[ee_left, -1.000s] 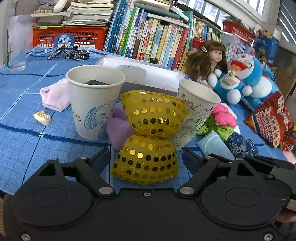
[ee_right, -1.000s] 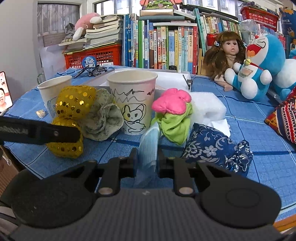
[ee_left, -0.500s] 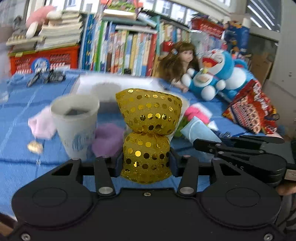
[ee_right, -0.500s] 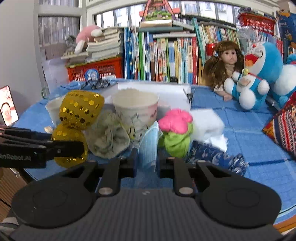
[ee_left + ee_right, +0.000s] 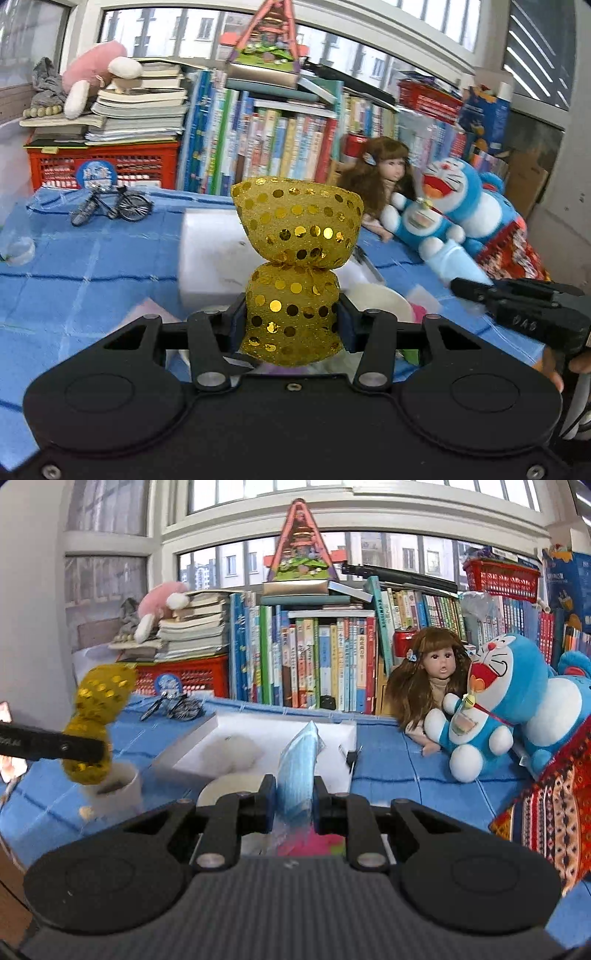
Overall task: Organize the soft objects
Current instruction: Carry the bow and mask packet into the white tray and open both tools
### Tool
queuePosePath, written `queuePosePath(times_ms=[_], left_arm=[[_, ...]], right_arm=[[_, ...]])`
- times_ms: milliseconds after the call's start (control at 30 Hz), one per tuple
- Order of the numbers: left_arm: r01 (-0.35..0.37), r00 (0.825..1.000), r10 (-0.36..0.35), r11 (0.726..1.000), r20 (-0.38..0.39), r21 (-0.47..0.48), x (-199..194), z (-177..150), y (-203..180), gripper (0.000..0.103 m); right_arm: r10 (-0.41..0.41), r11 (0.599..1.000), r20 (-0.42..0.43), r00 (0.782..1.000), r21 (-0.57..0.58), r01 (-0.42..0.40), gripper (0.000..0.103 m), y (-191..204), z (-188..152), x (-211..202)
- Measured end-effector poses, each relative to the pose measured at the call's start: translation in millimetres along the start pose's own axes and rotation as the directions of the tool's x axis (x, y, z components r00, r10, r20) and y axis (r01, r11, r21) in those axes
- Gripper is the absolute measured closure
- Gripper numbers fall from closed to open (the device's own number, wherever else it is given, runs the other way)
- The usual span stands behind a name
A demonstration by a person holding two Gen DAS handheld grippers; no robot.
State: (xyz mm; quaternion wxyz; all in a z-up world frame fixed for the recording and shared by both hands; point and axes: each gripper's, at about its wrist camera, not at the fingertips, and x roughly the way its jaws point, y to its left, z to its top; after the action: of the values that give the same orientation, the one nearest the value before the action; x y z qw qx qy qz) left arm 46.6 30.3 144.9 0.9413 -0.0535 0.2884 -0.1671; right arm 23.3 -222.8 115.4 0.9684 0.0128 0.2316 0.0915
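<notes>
We have the left tool (image 5: 291,325) closed on the lower lobe of the gold sequined bow (image 5: 295,266), which stands upright above the blue-clothed bench (image 5: 92,266); the bow's bulk hides much of the white tray (image 5: 207,258) behind it and all but a slice of the paper cup rim (image 5: 384,299) on the near right. From the right wrist view the same bow hangs at the far left, above another paper cup (image 5: 118,790) whose drawing is too blurred to make out. Our right tool (image 5: 293,805) is clamped on a light blue face mask (image 5: 299,768), held edge-on and upright, so we cannot see its straps. Below the mask, between the fingers, only scraps of pink and green cloth (image 5: 314,843) show; the tool body covers the rest. A pale fluffy lump (image 5: 229,755) lies in the tray, its shape unclear. At the far right a doll (image 5: 432,679) leans against a blue cat plush (image 5: 495,709), and the patterned cushion (image 5: 554,812) is cut off by the frame edge.
</notes>
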Motion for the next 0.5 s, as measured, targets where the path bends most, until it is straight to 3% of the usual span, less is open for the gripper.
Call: queuePosePath(times_ms=[267, 500], left_arm=[[0.010, 0.992, -0.019, 0.998, -0.125, -0.067, 54, 64, 49, 0.057], [0.014, 0.963, -0.050, 0.991, -0.267, -0.133, 125, 94, 83, 0.057]], right_arm=[[0.022, 0.998, -0.059, 0.998, 0.052, -0.019, 0.080, -24, 47, 55], [0.028, 0.999, -0.173, 0.985, 0.039, -0.022, 0.080, -31, 68, 121]])
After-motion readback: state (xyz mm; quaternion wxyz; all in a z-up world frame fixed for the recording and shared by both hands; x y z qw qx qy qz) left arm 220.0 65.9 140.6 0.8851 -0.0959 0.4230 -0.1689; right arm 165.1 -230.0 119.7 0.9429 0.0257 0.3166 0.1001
